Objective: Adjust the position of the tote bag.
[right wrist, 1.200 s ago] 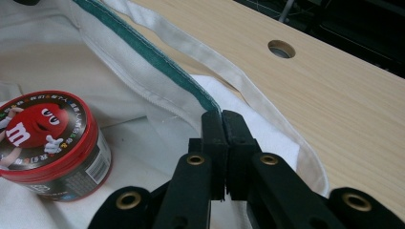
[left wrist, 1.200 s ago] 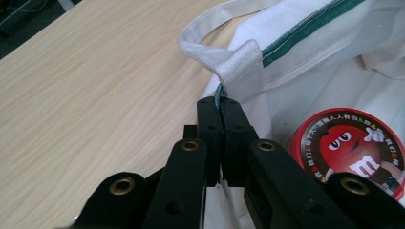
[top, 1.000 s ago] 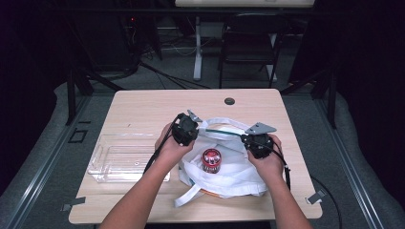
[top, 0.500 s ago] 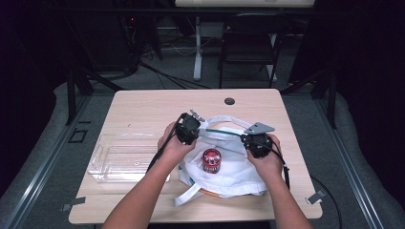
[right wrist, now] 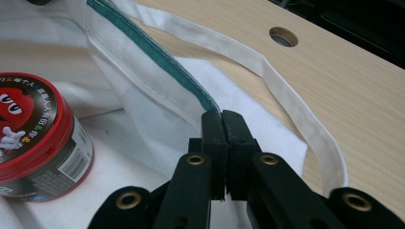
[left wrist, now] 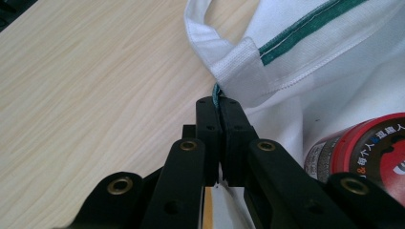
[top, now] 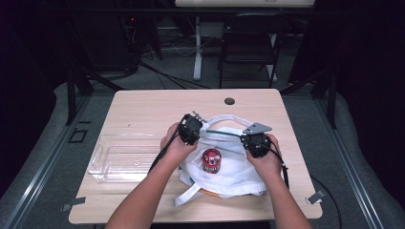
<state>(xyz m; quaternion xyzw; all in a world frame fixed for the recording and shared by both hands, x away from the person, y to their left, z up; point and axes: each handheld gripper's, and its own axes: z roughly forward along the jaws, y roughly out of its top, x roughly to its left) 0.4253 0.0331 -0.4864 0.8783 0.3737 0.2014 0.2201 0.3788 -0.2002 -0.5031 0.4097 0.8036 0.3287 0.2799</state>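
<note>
A white cloth bag (top: pixel 234 167) with a green-trimmed rim lies on the wooden table (top: pixel 143 109). A red round tin (top: pixel 211 160) stands on the bag's cloth between my hands. My left gripper (top: pixel 201 128) is shut on the bag's rim at its left end; in the left gripper view the jaws (left wrist: pixel 218 102) pinch the green edge just below a handle's stitched end, with the tin (left wrist: pixel 367 152) to the right. My right gripper (top: pixel 244 139) is shut on the rim's right end, and its view shows the green trim (right wrist: pixel 157 57) running into the closed jaws (right wrist: pixel 222 117).
A clear plastic tray (top: pixel 125 157) lies on the table left of the bag. A round cable hole (top: pixel 229 101) sits near the table's far edge. One white handle strap (top: pixel 188 194) trails toward the near edge. A chair (top: pixel 248 43) and a table leg stand beyond the table.
</note>
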